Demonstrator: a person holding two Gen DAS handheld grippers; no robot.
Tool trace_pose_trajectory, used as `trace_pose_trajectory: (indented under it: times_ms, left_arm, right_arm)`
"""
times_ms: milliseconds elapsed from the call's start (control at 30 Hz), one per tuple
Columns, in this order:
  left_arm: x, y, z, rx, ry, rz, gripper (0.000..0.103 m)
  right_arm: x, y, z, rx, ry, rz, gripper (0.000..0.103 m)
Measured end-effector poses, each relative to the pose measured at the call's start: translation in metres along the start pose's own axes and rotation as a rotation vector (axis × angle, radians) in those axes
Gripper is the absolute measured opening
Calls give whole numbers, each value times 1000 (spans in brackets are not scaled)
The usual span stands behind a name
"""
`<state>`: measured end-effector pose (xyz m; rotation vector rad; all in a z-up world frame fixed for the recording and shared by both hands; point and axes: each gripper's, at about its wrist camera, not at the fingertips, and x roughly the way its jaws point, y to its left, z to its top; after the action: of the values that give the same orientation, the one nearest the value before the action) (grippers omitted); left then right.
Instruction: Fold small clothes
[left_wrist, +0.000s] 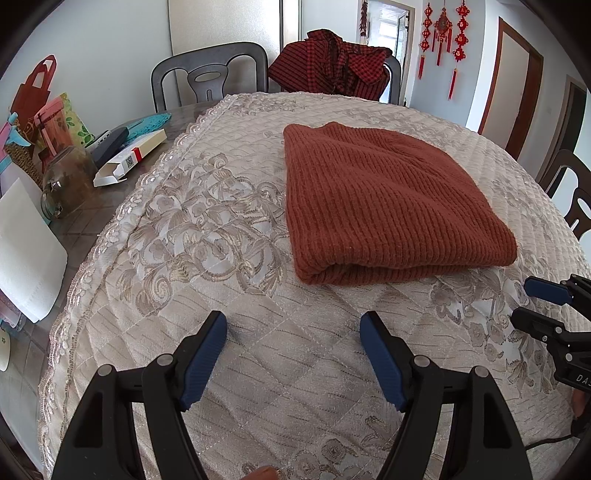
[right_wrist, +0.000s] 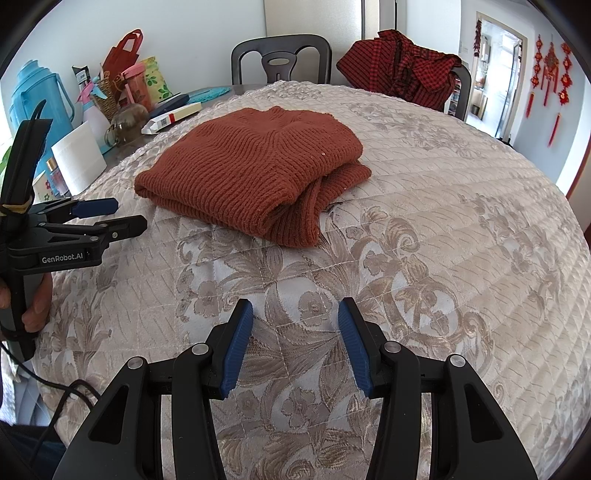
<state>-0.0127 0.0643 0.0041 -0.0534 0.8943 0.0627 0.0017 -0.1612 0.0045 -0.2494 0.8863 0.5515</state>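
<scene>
**Soft knit, easy to pinch at an edge**

We hold the left gripper (left_wrist: 293, 328) and right gripper (right_wrist: 295, 317) open and empty, short of the folded rust-red ribbed knit sweater (left_wrist: 384, 199) on the quilted beige floral tablecloth (left_wrist: 207, 229). It looks light, floppy and grippy; we would pinch its layered near edge.

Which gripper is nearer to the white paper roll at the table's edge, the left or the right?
Left. The left gripper is between the white paper roll and the right gripper, which is farther off.
</scene>
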Motion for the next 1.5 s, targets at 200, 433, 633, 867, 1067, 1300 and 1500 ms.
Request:
trace_pose_trajectory:
  times_ms: [200,433,633,867,1067,1300,1500]
  left_arm:
    - [0,0,0,0,0,0,77]
    - [0,0,0,0,0,0,77]
    - [0,0,0,0,0,0,77]
    - [0,0,0,0,0,-1,77]
    - [0,0,0,0,0,-1,77]
    - [0,0,0,0,0,-1,77]
    - [0,0,0,0,0,-1,77]
  right_arm:
    - [0,1,0,1,0,2,49]
    - [-1,2,1,2,0,3,49]
    - [-1,3,1,3,0,4,49]
    - [-1,4,1,5,-1,7,50]
    - [-1,2,1,12,-2,18,50]
    - [-1,-2,1,16,-2,23,50]
    - [-1,-2,1,17,-2,23,50]
